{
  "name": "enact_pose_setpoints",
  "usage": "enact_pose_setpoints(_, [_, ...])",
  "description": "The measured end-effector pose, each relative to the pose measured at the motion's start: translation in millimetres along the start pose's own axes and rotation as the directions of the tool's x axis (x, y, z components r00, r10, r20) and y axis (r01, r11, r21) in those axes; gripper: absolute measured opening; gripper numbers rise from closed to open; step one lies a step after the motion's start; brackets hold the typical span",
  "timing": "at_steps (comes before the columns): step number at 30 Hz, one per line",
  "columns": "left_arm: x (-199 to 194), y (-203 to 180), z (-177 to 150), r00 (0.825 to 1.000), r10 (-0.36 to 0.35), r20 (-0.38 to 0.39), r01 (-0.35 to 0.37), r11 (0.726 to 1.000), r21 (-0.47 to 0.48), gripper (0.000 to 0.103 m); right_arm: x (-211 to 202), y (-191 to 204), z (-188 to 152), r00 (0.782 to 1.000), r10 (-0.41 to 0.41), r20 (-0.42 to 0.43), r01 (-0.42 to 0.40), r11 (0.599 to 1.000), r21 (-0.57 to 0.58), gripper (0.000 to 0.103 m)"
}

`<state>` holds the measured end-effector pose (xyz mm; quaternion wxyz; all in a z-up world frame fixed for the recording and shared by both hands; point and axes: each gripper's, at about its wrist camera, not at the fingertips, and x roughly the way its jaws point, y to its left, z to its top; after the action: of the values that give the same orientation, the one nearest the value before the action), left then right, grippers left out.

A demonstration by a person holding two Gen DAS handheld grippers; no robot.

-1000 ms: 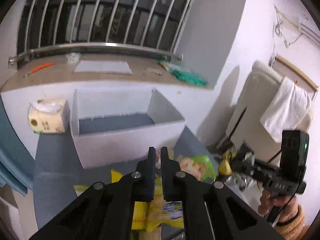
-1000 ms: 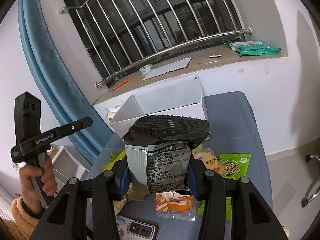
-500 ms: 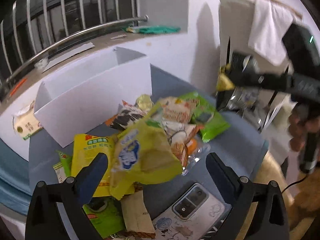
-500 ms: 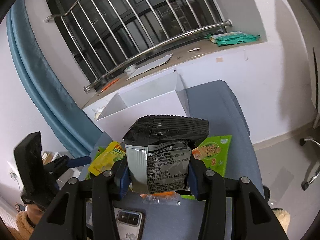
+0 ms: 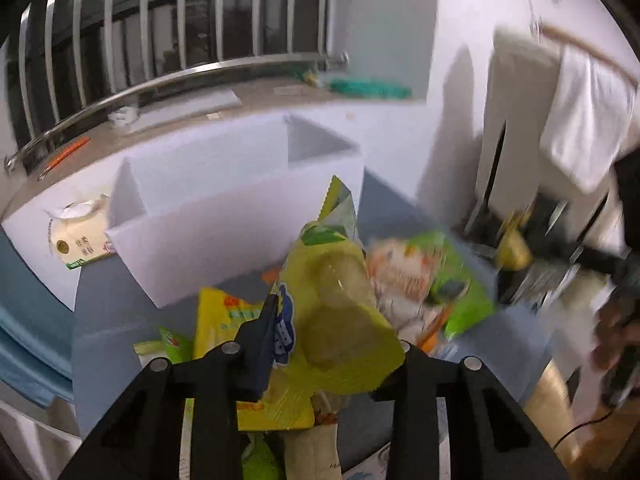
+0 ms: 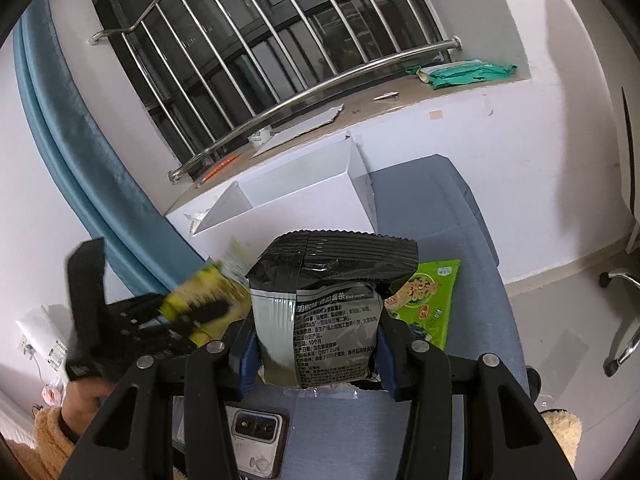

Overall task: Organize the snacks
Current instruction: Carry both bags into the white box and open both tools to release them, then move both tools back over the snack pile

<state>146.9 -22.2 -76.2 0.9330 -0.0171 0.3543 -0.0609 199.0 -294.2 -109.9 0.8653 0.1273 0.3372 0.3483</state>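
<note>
the left gripper [image 5: 334, 326] is raised above the snack pile, its black fingers [image 5: 262, 332] clamped on the sides of a yellow-green plastic snack pack [image 5: 340, 320] that shows two round cakes through its clear front. the pack tilts up and away, its crimped top edge pointing toward the open white cardboard box [image 5: 224, 216] that stands at the back of the blue-grey desk [image 5: 112, 332]. in the right wrist view this same gripper appears blurred at lower left, gripped by a hand [image 6: 80, 396] in a tan fleece sleeve.

the right gripper [image 6: 316, 354] points forward over the desk, fingers [image 6: 390, 354] pressed against both sides of a black and silver foil snack bag [image 6: 324, 312]. the bag stands upright between them, its ridged black top seal uppermost and small printed text across its grey face.

under both grippers lie loose snacks: a bright green flat packet [image 6: 432, 304] just right of the foil bag, a yellow packet [image 5: 224, 320] beside the left fingers, and orange-and-white wrappers [image 5: 404, 276], blurred. a smartphone with a camera strip [image 6: 256, 436] lies on the desk near the right gripper. a tissue pack [image 5: 78, 236] sits left of the box. a teal plastic bag [image 6: 464, 74] rests on the window sill behind.
</note>
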Motion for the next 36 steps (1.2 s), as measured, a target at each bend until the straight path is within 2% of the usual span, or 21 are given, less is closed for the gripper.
enact_pose_setpoints(3, [-17.9, 19.1, 19.0, 0.997, -0.022, 0.079, 0.028, 0.997, -0.078, 0.038, 6.4, 5.9, 7.1, 1.000, 0.018, -0.001, -0.018, 1.000, -0.015, 0.052])
enact_pose_setpoints(6, [-31.4, 45.7, 39.5, 0.988, 0.003, 0.155, 0.021, 0.987, -0.157, 0.038, 16.1, 15.6, 20.9, 0.999, 0.048, 0.004, -0.047, 0.998, -0.039, 0.052])
enact_pose_setpoints(9, [-28.3, 81.3, 68.6, 0.981, 0.025, 0.191, 0.021, 0.971, -0.237, 0.038, 31.9, 26.2, 43.5, 0.999, 0.054, 0.007, -0.053, 0.996, -0.074, 0.052])
enact_pose_setpoints(12, [-8.5, 105.2, 94.6, 0.984, 0.073, 0.161, -0.027, 0.963, -0.269, 0.038, 51.1, 36.6, 76.8, 0.997, 0.072, 0.018, -0.070, 0.994, -0.087, 0.052])
enact_pose_setpoints(14, [9.8, 117.6, 106.6, 0.988, 0.077, 0.133, -0.037, 0.960, -0.278, 0.038, 64.7, 41.9, 96.1, 0.998, 0.066, 0.022, -0.064, 0.993, -0.095, 0.052])
enact_pose_setpoints(17, [38.4, 125.9, 119.9, 0.994, 0.075, 0.074, -0.051, 0.958, -0.284, 0.038, 98.3, 48.7, 131.6, 1.000, 0.028, 0.011, -0.027, 0.994, -0.104, 0.052])
enact_pose_setpoints(21, [64.2, 129.3, 127.9, 0.994, 0.110, 0.017, -0.102, 0.963, -0.248, 0.042, 148.8, 47.2, 164.6, 0.998, -0.029, -0.048, 0.024, 0.995, -0.097, 0.052])
enact_pose_setpoints(22, [69.2, 132.2, 128.4, 0.994, 0.112, 0.003, -0.107, 0.963, -0.248, 0.049, 156.3, 44.9, 169.5, 0.998, -0.042, -0.055, 0.037, 0.994, -0.100, 0.055])
enact_pose_setpoints(23, [75.8, 136.6, 129.4, 0.993, 0.114, -0.017, -0.115, 0.962, -0.248, 0.072, 166.2, 44.2, 174.2, 0.996, -0.067, -0.062, 0.060, 0.992, -0.107, 0.058])
enact_pose_setpoints(24, [78.7, 139.7, 128.0, 0.991, 0.130, -0.038, -0.136, 0.959, -0.249, 0.087, 174.5, 42.6, 177.5, 0.994, -0.084, -0.070, 0.076, 0.991, -0.110, 0.074])
enact_pose_setpoints(25, [78.1, 142.6, 125.0, 0.988, 0.150, -0.039, -0.155, 0.955, -0.251, 0.103, 181.3, 40.1, 180.6, 0.993, -0.087, -0.081, 0.078, 0.991, -0.106, 0.098])
enact_pose_setpoints(26, [75.7, 144.9, 122.3, 0.987, 0.159, -0.032, -0.162, 0.955, -0.250, 0.103, 186.4, 37.9, 183.5, 0.992, -0.090, -0.088, 0.081, 0.992, -0.100, 0.103])
enact_pose_setpoints(29, [66.5, 149.0, 114.0, 0.986, 0.164, -0.038, -0.169, 0.958, -0.233, 0.103, 183.1, 35.9, 186.4, 0.992, -0.114, -0.061, 0.108, 0.989, -0.097, 0.103])
enact_pose_setpoints(32, [48.6, 149.1, 106.3, 0.983, 0.184, -0.008, -0.181, 0.957, -0.225, 0.103, 169.7, 39.8, 188.6, 0.994, -0.108, -0.011, 0.106, 0.987, -0.120, 0.103])
enact_pose_setpoints(36, [13.9, 144.0, 94.8, 0.981, 0.185, 0.062, -0.167, 0.959, -0.230, 0.103, 135.5, 47.4, 185.2, 0.997, -0.055, 0.056, 0.062, 0.991, -0.120, 0.103])
